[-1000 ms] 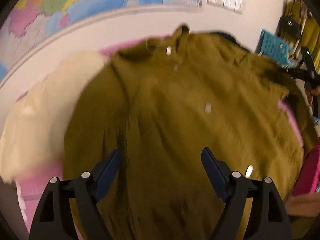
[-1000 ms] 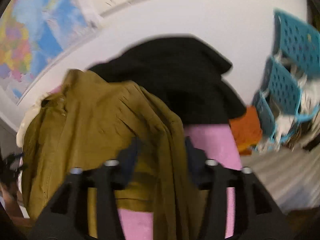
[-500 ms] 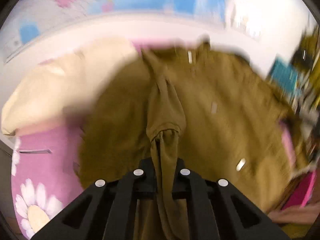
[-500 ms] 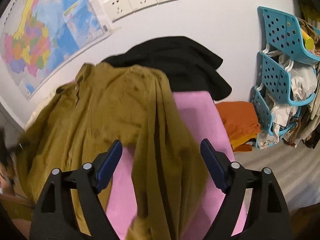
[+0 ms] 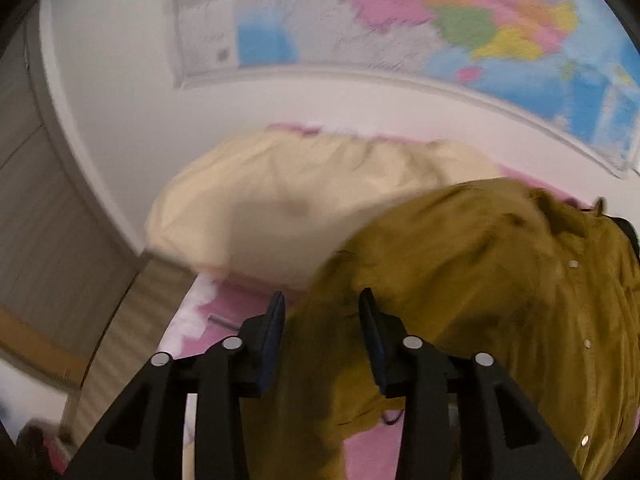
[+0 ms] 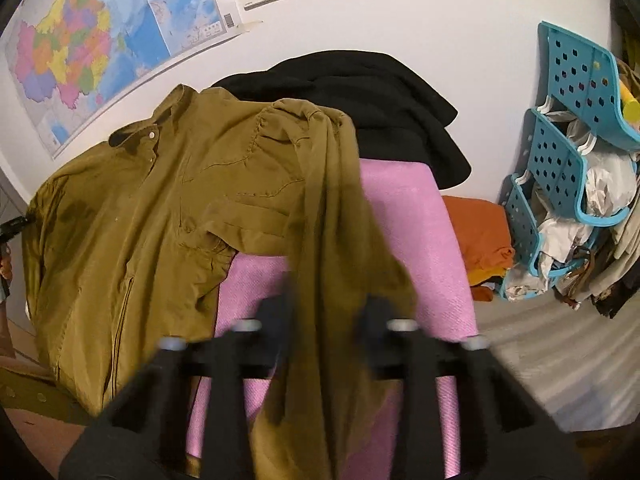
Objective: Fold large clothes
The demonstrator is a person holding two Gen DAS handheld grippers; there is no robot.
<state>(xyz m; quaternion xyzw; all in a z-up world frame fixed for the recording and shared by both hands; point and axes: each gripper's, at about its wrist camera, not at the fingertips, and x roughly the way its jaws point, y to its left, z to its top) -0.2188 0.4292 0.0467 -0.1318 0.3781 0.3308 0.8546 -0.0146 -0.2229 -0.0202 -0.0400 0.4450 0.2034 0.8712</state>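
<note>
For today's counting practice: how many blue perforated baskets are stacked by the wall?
3, stacked at right: top basket, middle basket, bottom basket. Others may be hidden beyond the frame.

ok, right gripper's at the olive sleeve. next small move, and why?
Probably finish closing the right gripper on the olive shirt's sleeve before pulling. Its jaws have just been closing with the sleeve between them, but blur hides whether they press it. The sleeve lies off the shirt body on the pink cover, not yet folded in.
</note>
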